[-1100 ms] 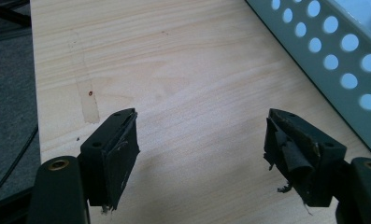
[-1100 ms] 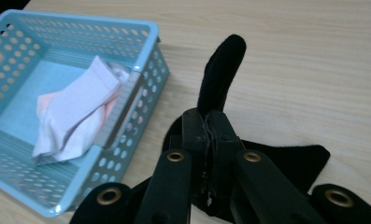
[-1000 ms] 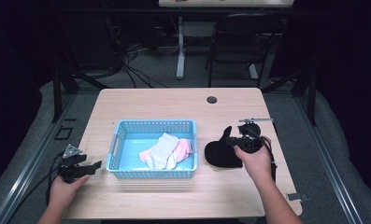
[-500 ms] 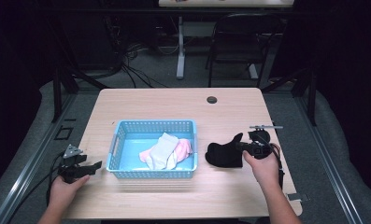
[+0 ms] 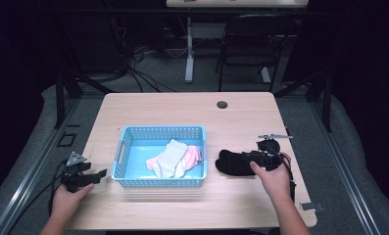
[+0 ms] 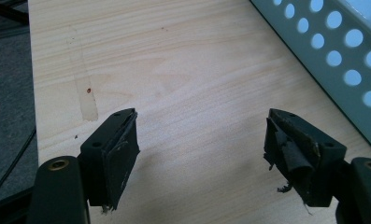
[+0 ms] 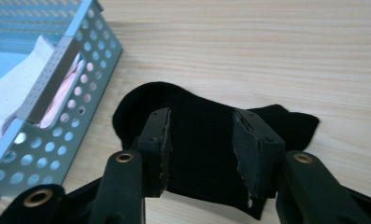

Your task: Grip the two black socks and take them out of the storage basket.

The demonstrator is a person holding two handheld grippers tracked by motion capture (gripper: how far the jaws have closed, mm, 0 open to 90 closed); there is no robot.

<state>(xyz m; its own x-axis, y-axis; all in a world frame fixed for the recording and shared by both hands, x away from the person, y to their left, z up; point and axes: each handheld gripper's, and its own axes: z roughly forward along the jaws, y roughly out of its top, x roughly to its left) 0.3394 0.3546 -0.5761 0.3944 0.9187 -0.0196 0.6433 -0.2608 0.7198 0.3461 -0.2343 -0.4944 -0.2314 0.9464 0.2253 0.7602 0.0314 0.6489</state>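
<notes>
Table (image 5: pixel 148 105): light wood top, rectangular, with a small dark round fitting (image 5: pixel 222 104) set near its far edge. Basket (image 5: pixel 161 133): pale blue perforated plastic, rectangular, standing slightly left of the table's middle; taken here as the landmark. Inside the basket, toward its right half: one white sock (image 5: pixel 170 156) lying partly over one pink sock (image 5: pixel 192 155). Black sock (image 5: pixel 233 162): flat on the table just right of the basket's right wall, apart from it by a narrow strip of bare wood; in the right gripper view its dark knit spreads across the table between and beyond the jaws (image 7: pixel 286 122). Right gripper (image 5: pixel 257 157): held in the person's right hand (image 5: pixel 272 176), right of the basket, its tips at the right end of the black sock; jaws parted to a moderate gap, one on each side of the sock's cloth with the fabric visible between them, not pinched together on it. Left gripper (image 5: pixel 100 173): held in the person's left hand (image 5: pixel 68 194), left of the basket near its front left corner, low over bare wood; jaws spread wide with nothing between them, the basket's perforated wall (image 6: pixel 332 60) passing just beside its right jaw.
</notes>
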